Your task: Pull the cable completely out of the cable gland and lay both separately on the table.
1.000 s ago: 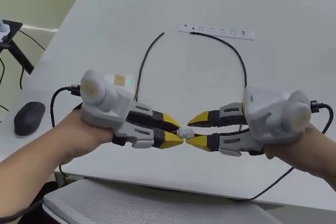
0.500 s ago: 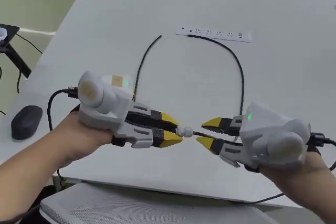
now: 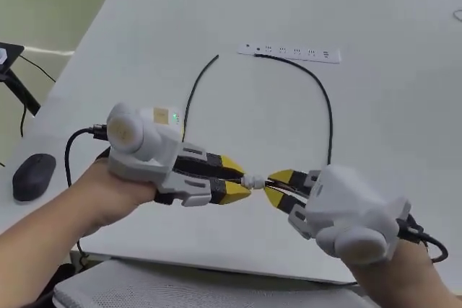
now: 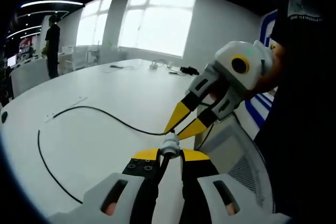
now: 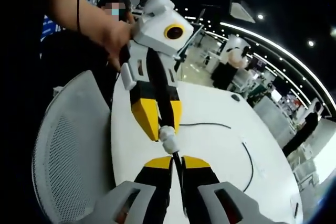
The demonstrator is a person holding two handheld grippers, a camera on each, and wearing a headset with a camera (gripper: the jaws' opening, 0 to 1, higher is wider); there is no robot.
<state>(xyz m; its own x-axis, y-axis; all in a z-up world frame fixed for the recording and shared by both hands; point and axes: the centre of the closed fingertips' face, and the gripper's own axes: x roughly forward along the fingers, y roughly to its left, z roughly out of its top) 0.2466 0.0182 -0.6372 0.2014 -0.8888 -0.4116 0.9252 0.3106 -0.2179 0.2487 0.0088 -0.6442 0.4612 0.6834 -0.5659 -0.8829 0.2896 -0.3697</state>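
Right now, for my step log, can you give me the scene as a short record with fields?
left hand-held gripper: shut on cable gland
right hand-held gripper: shut on cable, right beside the gland
cable: not yet out of the gland; the rest lies in a curve on the table
also on table: power strip

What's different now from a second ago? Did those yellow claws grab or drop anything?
The right gripper dropped lower and rolled over, and its jaws, open a second ago, closed on the black cable right beside the white gland. The left gripper stayed clamped on the gland; the cable's loop on the table lay unchanged.
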